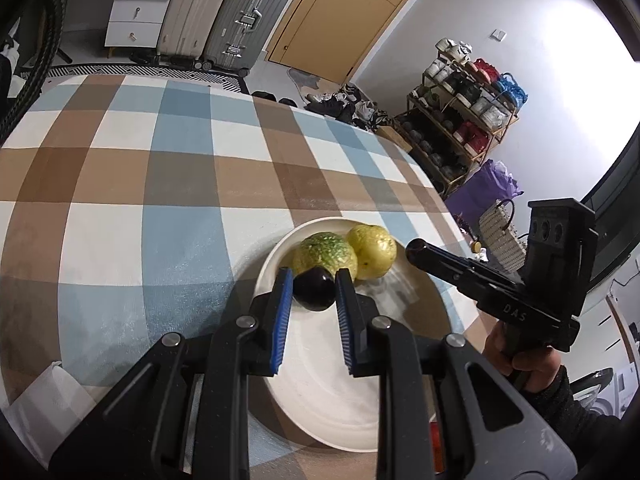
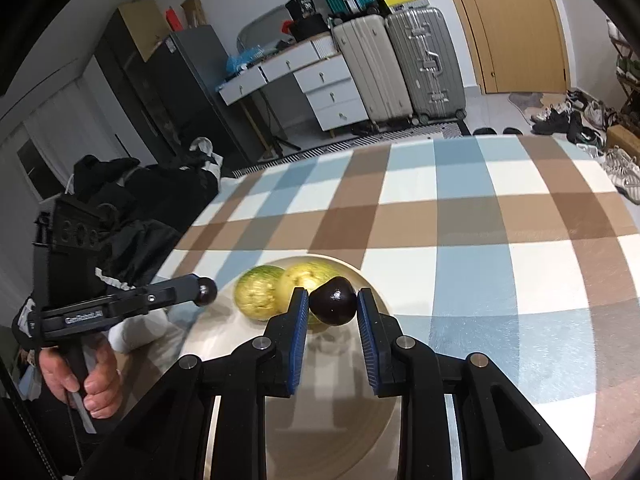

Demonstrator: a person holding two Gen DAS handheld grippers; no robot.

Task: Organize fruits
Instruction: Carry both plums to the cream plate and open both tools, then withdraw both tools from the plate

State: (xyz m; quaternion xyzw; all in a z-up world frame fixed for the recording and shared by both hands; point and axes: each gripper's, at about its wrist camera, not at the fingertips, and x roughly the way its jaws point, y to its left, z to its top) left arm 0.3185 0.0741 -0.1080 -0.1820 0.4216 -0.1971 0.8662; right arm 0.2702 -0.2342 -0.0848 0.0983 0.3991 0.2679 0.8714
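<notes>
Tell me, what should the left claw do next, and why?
Probably lower the left gripper and release its dark fruit onto the bare plate beside the two yellow-green fruits: it is clamped just above the plate. The right gripper holds another dark fruit.

The letters "DAS" are printed on the right gripper (image 1: 416, 249). "GenRobot.AI" is printed in white on the left gripper (image 2: 206, 291). Nothing else can be read.

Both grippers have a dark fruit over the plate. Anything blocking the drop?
Nothing visible. The left gripper grips the left dark fruit and the right gripper grips the right dark fruit, both over the white plate, whose near half is bare. The green-speckled fruit and the yellow fruit sit by its far rim.
</notes>
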